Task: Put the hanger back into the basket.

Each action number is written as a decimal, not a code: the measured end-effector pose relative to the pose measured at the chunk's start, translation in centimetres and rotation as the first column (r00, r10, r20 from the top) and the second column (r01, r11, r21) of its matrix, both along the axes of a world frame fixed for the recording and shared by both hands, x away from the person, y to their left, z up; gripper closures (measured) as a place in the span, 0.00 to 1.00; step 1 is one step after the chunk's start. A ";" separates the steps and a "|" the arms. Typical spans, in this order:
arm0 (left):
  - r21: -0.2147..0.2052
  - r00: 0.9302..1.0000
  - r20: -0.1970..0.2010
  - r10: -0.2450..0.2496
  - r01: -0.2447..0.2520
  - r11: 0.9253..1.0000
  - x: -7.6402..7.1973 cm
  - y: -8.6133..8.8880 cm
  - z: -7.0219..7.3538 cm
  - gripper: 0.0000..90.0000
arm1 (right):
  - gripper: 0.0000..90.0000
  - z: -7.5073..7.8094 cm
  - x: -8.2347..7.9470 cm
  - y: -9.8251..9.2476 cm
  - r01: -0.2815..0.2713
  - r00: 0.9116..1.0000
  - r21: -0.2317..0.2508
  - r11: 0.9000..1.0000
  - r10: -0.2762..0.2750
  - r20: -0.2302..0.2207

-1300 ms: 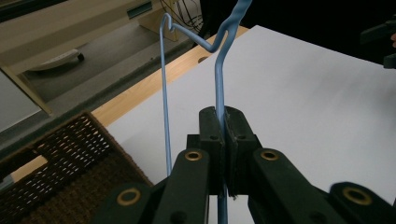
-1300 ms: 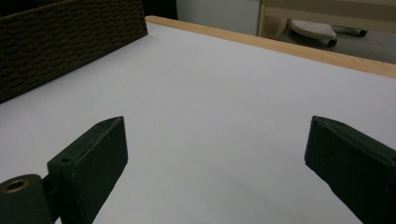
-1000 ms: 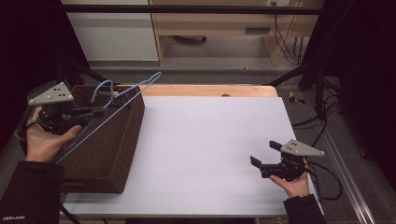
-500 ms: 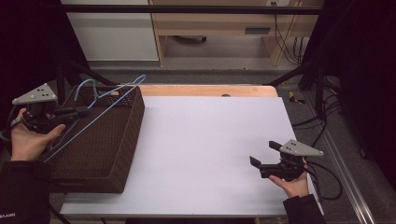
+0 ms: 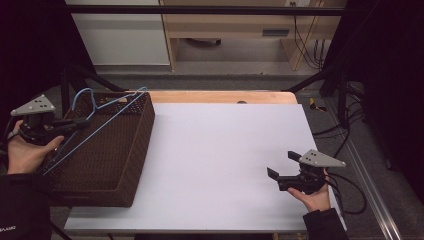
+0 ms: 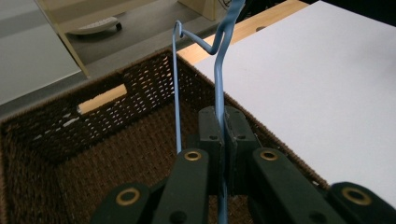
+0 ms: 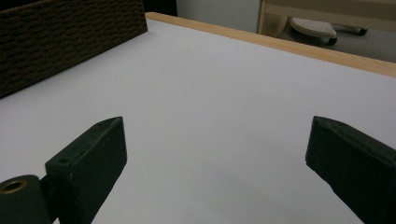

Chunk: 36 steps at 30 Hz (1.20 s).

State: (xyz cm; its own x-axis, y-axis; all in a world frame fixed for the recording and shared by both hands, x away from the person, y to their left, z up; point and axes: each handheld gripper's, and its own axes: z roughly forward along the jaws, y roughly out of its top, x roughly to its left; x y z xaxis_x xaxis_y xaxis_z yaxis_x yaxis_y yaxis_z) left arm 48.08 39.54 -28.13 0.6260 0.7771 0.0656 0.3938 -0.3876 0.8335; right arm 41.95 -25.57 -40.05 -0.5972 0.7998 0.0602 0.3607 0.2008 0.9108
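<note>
High view first: the left claw (image 5: 75, 123) is clenched on a blue wire hanger (image 5: 102, 117), gripping it along one wire, and holds it above the open top of the woven basket (image 5: 132, 150) that sits on the left part of the counter (image 5: 225, 150). The hanger slants across the basket, its hook end near the far rim and its long straight bar running down toward the person's left hand; whether any part rests on the rim cannot be told from here. The right claw (image 5: 280, 172) hovers low over the bare white surface near the front right corner, well apart from the basket, its jaws spread with nothing between them.

Left gripper view: the two black pads are pressed together on the blue wire, which rises from between them and bends toward the hook. Below and beyond lies the dark basket interior (image 6: 93, 154), and no other item can be made out in the part that shows.

Right gripper view: both jaws stand wide over the white counter, with the basket wall (image 7: 70, 37) in the far left corner.

As a judgement, the hanger is picked up and carried over the basket, so what remains is to lower it inside and let go.
</note>
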 end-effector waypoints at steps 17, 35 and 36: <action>0.059 0.999 -0.041 0.013 -0.011 0.998 1.5 0.2 -4.8 0.97 | 0.07 -0.1 0.0 0.1 -0.001 1.000 -0.003 1.000 0.001 0.001; 0.139 0.985 -0.165 0.047 -0.024 0.990 2.1 -1.0 -8.9 0.94 | 0.06 0.0 0.0 0.1 -0.003 1.000 -0.003 1.000 0.003 0.002; 0.128 0.985 -0.171 0.040 -0.018 0.992 2.0 -1.0 -8.9 0.93 | 0.06 0.0 0.0 0.1 -0.003 1.000 -0.002 1.000 0.003 0.001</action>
